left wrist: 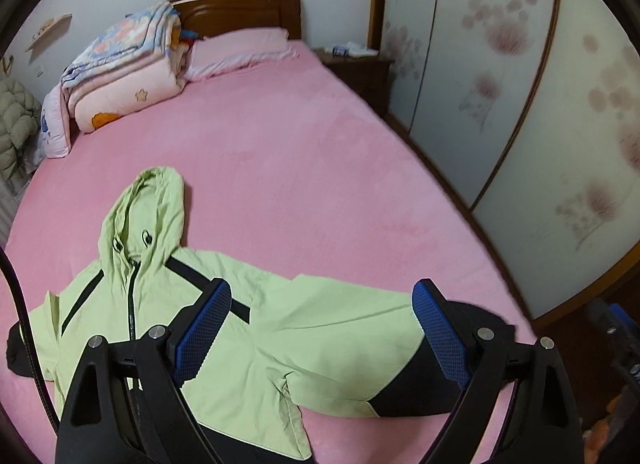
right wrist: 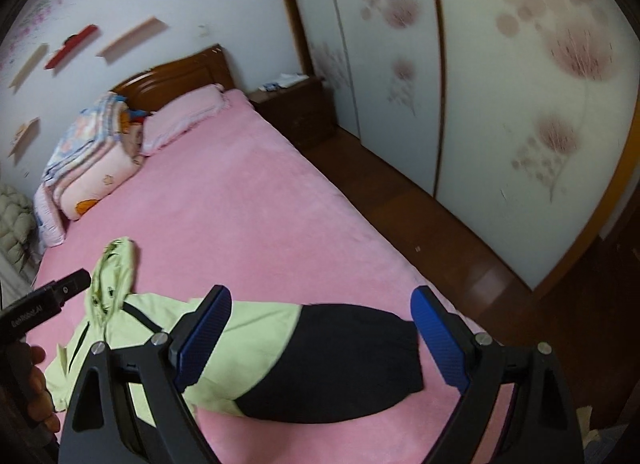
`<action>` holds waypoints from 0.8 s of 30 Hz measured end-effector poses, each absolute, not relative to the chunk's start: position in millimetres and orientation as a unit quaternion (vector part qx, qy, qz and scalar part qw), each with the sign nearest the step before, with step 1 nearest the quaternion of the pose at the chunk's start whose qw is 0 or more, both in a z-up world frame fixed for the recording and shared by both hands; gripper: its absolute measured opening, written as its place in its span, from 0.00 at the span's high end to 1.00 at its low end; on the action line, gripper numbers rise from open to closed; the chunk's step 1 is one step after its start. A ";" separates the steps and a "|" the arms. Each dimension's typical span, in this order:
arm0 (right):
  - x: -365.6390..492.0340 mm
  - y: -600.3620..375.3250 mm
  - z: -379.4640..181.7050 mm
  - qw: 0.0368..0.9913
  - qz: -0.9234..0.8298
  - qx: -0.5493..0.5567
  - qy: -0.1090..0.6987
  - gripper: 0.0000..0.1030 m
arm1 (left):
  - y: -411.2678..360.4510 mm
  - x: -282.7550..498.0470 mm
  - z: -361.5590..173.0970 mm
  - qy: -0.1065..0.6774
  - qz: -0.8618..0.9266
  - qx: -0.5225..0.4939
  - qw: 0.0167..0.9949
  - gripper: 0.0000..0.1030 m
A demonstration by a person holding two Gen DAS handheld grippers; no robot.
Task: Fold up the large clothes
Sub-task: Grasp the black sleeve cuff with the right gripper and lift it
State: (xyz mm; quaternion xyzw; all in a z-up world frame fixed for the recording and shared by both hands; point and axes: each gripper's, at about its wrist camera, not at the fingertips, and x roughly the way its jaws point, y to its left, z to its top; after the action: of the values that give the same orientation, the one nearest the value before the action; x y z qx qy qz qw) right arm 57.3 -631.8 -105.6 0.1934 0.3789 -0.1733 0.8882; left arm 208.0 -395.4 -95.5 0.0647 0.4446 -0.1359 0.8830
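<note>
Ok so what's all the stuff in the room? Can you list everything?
jacket: one, light green with black cuffs and trim, spread flat on the near end of the bed, hood pointing to the headboard
bed sheet: one, pink, covering the bed
pillow: one, pink, by the headboard
folded quilts: one stack, pink and blue, beside the pillow
headboard: one, dark wood
nightstand: one, dark wood, beside the bed
wardrobe doors: white with pink flowers, along the wall
wall shelves: several, red and pale
left claw: black with blue pads, open above the jacket
right claw: same colours, open above the sleeve
</note>
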 end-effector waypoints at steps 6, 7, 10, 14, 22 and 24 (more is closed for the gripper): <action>58.8 -667.4 -171.0 0.859 -0.194 0.213 0.424 0.11 | -430.0 218.5 -177.1 0.499 -0.134 0.094 0.851 0.11; 59.3 -669.8 -178.8 0.855 -0.195 0.215 0.430 0.11 | -434.8 217.9 -190.8 0.506 -0.132 0.096 0.847 0.11; 60.8 -680.0 -219.5 0.833 -0.197 0.219 0.469 0.12 | -443.2 217.1 -227.4 0.527 -0.132 0.101 0.834 0.11; 61.8 -689.9 -267.5 0.806 -0.181 0.242 0.509 0.20 | -451.7 217.8 -272.9 0.553 -0.138 0.098 0.816 0.11; 63.8 -703.4 -332.6 0.767 -0.173 0.278 0.552 0.24 | -450.8 219.5 -319.3 0.580 -0.138 0.079 0.799 0.11; 64.4 -703.8 -340.9 0.766 -0.170 0.281 0.553 0.24 | -450.4 218.8 -322.1 0.577 -0.138 0.078 0.801 0.11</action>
State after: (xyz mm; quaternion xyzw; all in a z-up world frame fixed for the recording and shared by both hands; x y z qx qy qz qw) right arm 64.4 -703.8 -340.9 0.2806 0.5528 -0.1700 0.7660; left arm 218.8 -450.4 -322.1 0.0779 0.5774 -0.1378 0.8009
